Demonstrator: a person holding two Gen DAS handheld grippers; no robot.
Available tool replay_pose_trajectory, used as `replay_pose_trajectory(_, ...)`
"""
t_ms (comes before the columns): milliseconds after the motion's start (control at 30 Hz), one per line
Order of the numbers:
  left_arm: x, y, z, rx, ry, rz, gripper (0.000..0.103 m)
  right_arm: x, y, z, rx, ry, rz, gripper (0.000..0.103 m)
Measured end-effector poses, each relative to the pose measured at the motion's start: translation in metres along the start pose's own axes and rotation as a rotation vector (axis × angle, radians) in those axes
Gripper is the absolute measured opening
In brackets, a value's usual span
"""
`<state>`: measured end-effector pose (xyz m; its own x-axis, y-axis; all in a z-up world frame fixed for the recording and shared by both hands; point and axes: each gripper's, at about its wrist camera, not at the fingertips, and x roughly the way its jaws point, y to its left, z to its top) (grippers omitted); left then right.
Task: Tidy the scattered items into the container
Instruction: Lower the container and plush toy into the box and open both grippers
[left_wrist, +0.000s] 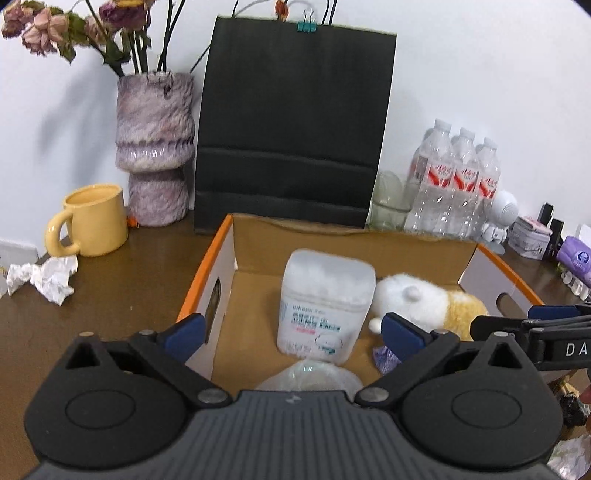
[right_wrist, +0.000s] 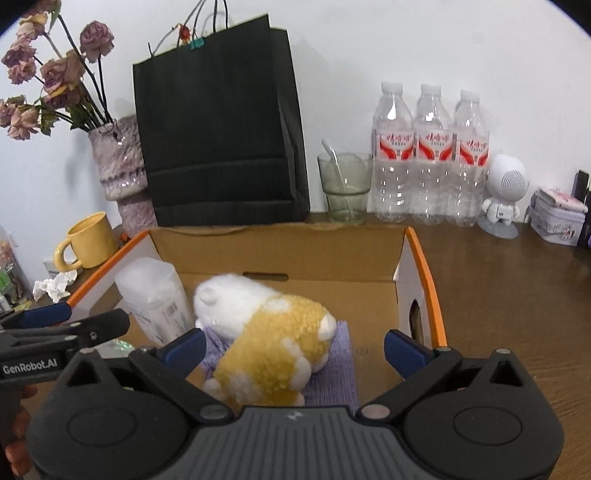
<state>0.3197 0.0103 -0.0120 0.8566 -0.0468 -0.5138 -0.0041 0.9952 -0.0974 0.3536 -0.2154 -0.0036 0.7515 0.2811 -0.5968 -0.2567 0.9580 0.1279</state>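
Observation:
An open cardboard box (left_wrist: 343, 230) with orange-edged sides sits on the brown table; it also shows in the right wrist view (right_wrist: 280, 236). Inside stand a clear cotton-swab tub (left_wrist: 325, 302), a white-and-yellow plush toy (right_wrist: 269, 339) lying on a purple cloth (right_wrist: 332, 373), and a clear plastic bag (left_wrist: 314, 376). My left gripper (left_wrist: 291, 332) is open and empty above the box's near edge. My right gripper (right_wrist: 295, 347) is open and empty over the plush toy. Crumpled white paper (left_wrist: 44, 277) lies on the table left of the box.
A yellow mug (left_wrist: 92, 225), a purple vase (left_wrist: 155, 147) with dried flowers, a black paper bag (left_wrist: 291, 125), a glass (right_wrist: 345, 188), three water bottles (right_wrist: 430, 155), a white robot figure (right_wrist: 504, 192) and small tins (right_wrist: 557, 218) line the wall.

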Motion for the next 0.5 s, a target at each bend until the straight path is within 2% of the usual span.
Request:
replay_pose_trajectory(300,-0.005,-0.010,-0.012,0.083,0.032,0.024,0.103,0.009,-0.003,-0.009,-0.045,0.050,0.009,0.102)
replay_pose_trajectory(500,-0.007,-0.015,-0.017,0.084,0.064,0.021,0.103,0.009,-0.005,-0.009,-0.076,0.049,0.017,0.102)
